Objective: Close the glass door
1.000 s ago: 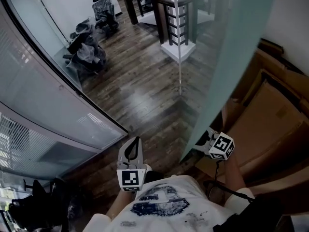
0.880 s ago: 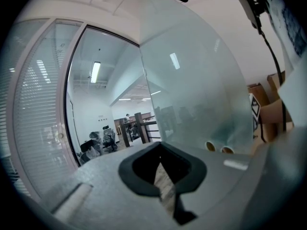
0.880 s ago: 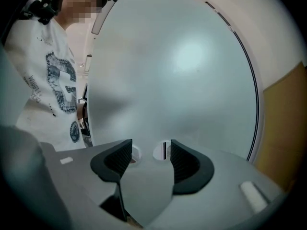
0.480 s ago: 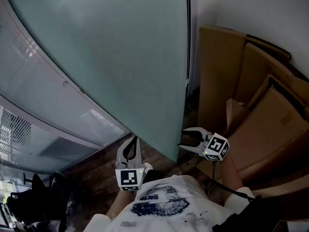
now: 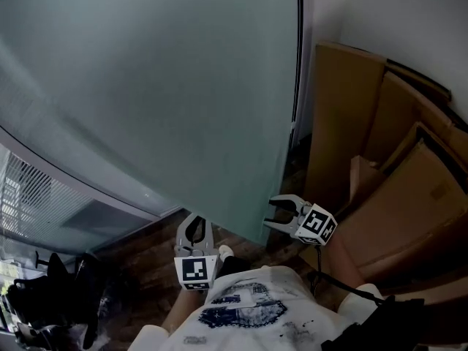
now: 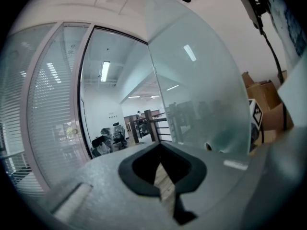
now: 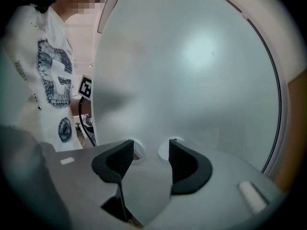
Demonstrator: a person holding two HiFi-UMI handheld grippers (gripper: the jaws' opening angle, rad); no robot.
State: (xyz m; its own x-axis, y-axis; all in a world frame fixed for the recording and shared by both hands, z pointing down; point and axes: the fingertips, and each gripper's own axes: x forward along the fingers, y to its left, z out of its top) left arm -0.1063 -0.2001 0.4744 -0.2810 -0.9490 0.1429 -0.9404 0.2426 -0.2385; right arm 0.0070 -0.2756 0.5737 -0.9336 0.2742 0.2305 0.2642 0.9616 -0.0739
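Note:
The frosted glass door (image 5: 161,86) fills most of the head view, and its right edge stands close to the dark frame strip (image 5: 299,72) by the wall. My right gripper (image 5: 269,214) is open and points left at the door's lower right corner. In the right gripper view its fingertips (image 7: 127,146) sit right at the frosted face (image 7: 192,71), mirrored in it. My left gripper (image 5: 196,216) hangs low in front of my body, shut on nothing. The left gripper view shows its closed tips (image 6: 159,145) and the door panel (image 6: 206,95) to the right.
Flattened cardboard boxes (image 5: 387,167) lean against the white wall (image 5: 395,13) on the right. A curved glass partition with blinds (image 5: 29,189) runs along the left. A dark bagged object (image 5: 51,298) sits at the bottom left. Wooden floor (image 5: 139,254) shows below the door.
The door has swung from edge-on to covering the opening, hiding the room beyond. My right gripper followed it leftward, from the door's edge onto its face. The left gripper barely moved.

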